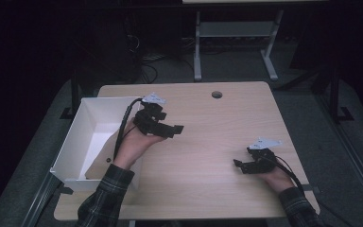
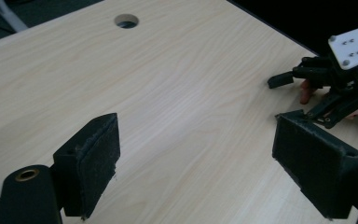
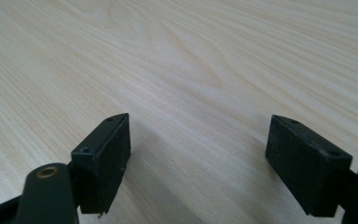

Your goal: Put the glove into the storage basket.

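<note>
From my remote station: the white bin (image 1: 82, 142) sits at the table's (image 1: 208, 142) left edge, just beside my left gripper (image 1: 168, 126), jaws spread, empty. My right gripper (image 1: 242, 165) rests well apart, likewise gaping. The bin looks empty, though dimness obscures it.

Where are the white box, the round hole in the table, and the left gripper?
white box (image 1: 90, 124): high view, on its inner wall.
round hole (image 1: 217, 94): high view, on its dark centre.
left gripper (image 2: 196, 170): left gripper view, midway between its fingertips.
</note>
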Demonstrator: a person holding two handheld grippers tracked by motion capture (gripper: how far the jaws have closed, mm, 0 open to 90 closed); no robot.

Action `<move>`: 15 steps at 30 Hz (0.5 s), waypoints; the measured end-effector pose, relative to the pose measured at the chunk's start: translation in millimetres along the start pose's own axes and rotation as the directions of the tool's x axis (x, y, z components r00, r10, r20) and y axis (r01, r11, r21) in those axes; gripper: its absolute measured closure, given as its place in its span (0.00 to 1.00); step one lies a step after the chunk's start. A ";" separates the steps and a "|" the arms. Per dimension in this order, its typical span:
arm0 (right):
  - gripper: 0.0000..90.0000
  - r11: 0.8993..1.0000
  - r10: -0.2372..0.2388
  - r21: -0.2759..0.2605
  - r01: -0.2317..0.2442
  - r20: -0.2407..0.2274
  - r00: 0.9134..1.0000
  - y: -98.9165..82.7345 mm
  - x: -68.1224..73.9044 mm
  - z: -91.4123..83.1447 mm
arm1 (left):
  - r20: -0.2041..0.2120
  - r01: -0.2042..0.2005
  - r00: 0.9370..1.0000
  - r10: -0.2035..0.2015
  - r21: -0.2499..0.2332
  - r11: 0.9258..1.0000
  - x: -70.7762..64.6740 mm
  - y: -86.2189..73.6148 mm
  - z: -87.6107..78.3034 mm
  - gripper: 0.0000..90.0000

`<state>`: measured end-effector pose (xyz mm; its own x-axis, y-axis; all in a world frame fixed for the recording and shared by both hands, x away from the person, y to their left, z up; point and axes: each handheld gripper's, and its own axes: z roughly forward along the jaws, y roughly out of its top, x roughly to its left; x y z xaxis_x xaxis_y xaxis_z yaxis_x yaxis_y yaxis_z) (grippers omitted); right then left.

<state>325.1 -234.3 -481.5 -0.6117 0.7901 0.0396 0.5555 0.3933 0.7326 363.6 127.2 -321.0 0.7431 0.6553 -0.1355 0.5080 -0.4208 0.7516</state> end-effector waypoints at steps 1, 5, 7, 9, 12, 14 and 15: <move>0.24 1.000 0.000 0.001 0.000 0.000 1.000 0.1 0.0 -0.1 | 0.005 -0.006 1.000 0.006 0.006 1.000 -2.8 -1.0 3.8 0.16; 0.24 1.000 0.000 -0.002 0.000 0.000 1.000 0.0 0.0 0.2 | 0.028 -0.008 1.000 0.007 0.010 1.000 -15.5 -6.6 21.2 0.16; 0.24 1.000 0.000 -0.002 0.000 0.000 1.000 0.0 0.0 0.2 | 0.038 -0.018 0.999 0.017 0.019 1.000 -20.1 -9.9 29.6 0.16; 0.24 1.000 0.000 -0.002 0.000 0.000 1.000 0.0 0.0 0.2 | 0.043 -0.022 0.999 0.021 0.026 0.999 -24.3 -14.0 37.4 0.16; 0.24 1.000 0.000 -0.001 0.000 0.000 1.000 0.0 0.0 0.2 | 0.055 -0.030 0.998 0.028 0.031 0.999 -29.3 -20.9 48.1 0.16; 0.24 1.000 0.000 -0.002 0.000 0.000 1.000 0.0 0.0 0.1 | 0.064 -0.034 0.997 0.031 0.036 0.999 -32.4 -26.1 55.2 0.16; 0.24 1.000 -0.001 -0.002 0.001 0.000 1.000 0.0 -0.1 0.2 | 0.069 -0.039 0.997 0.036 0.038 0.999 -33.5 -29.0 58.6 0.16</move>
<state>325.2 -234.2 -481.6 -0.6120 0.7899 0.0390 0.5540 0.3930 0.7339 349.5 80.6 -376.1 0.7893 0.5949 -0.1522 0.4949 -0.4695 0.7312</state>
